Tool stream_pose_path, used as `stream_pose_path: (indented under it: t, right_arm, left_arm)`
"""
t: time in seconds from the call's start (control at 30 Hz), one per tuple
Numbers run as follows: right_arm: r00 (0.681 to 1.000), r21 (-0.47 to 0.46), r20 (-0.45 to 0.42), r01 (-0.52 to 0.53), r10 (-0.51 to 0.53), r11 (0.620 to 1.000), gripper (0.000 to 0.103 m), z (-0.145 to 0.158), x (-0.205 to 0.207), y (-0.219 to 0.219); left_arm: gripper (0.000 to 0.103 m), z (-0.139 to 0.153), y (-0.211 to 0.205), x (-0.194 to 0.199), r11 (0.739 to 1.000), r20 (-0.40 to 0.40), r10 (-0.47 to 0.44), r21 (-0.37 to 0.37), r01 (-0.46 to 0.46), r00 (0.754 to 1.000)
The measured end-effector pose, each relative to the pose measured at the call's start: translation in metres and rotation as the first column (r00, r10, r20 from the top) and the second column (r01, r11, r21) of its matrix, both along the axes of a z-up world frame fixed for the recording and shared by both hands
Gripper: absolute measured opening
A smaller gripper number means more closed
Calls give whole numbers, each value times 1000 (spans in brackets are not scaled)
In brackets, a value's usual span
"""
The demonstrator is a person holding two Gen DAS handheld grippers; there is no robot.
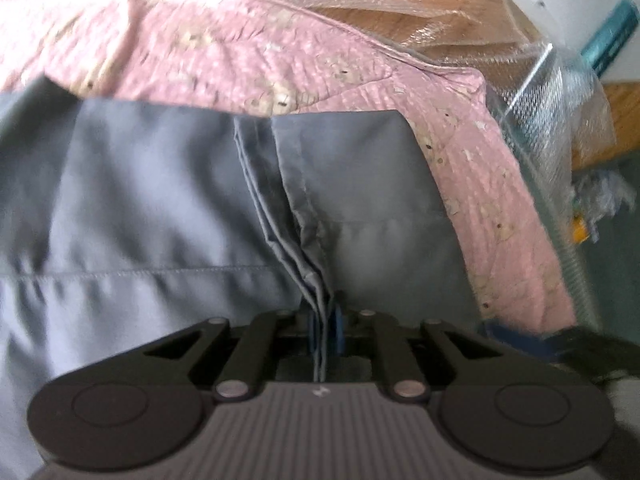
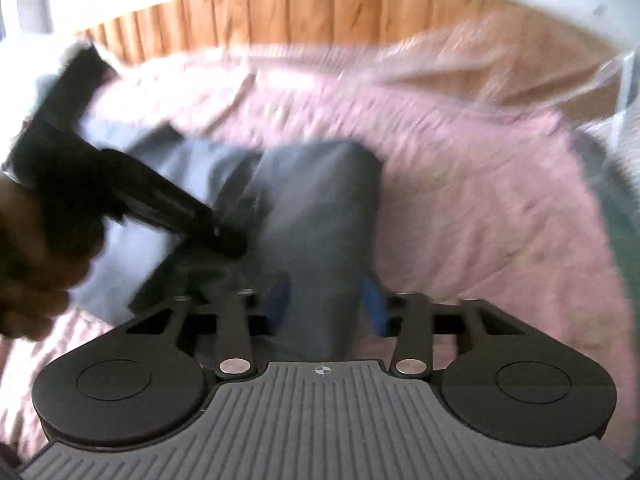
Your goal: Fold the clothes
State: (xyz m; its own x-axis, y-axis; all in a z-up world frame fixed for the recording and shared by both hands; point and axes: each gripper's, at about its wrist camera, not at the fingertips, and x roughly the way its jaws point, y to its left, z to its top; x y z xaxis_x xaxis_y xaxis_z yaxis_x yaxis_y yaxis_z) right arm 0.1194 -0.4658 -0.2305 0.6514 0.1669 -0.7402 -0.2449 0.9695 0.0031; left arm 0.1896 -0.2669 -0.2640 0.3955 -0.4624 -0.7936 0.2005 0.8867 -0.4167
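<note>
Grey garment point(image 1: 168, 200): left gripper point(image 1: 324, 332) pinches bunched layers; right gripper point(image 2: 326, 308) half-open, straddling cloth. Keep edges aligned.

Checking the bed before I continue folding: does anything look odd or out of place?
Yes: a crumpled clear plastic sheet lies over the far corner of the pink blanket, an odd thing on a bed. The grey garment is bunched into pleats where the left gripper pinches it.

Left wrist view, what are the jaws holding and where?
The left gripper pinches a bunched edge fold of the smooth grey garment; jaws closed on several fabric layers.
</note>
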Motion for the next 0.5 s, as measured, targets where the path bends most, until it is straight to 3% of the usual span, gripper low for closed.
stream_pose_path:
  t: [0.1, 0.2, 0.27, 0.3, 0.37, 0.4, 0.43, 0.5]
  right_arm:
    - [998, -93, -51, -35, 30, 995, 34, -29, -5, 13]
    - [999, -49, -33, 20, -22, 999, 34, -13, -13, 6]
    - [998, -19, -21, 58, -59, 998, 63, -3, -17, 2]
    - [995, -9, 7, 101, -101, 995, 80, -4, -18, -2]
    - [990, 25, -37, 134, -133, 991, 68, -16, -11, -7]
    - [990, 29, -72, 127, -124, 992, 46, -26, -9, -6]
    - [988, 31, -104, 120, -116, 992, 46, -35, -7, -5]
    - [990, -11, -77, 117, -117, 993, 40, -31, -14, 2]
  left_arm:
    - [24, 14, 1, -7, 999, 66, -1, 34, -2, 998]
    - [26, 28, 2, -14, 998, 132, -3, 68, -6, 991]
    - [26, 34, -3, -13, 997, 153, -23, 75, 12, 988]
    - [27, 27, -11, -7, 993, 125, -58, 105, 45, 990]
    - [29, 11, -27, 5, 979, 57, -123, 169, 112, 991]
    - [26, -2, -33, 10, 966, 15, -143, 221, 136, 990]
    - [25, 0, -35, 10, 963, 45, -157, 230, 143, 987]
    - [25, 12, -37, 14, 954, 2, -173, 249, 167, 985]
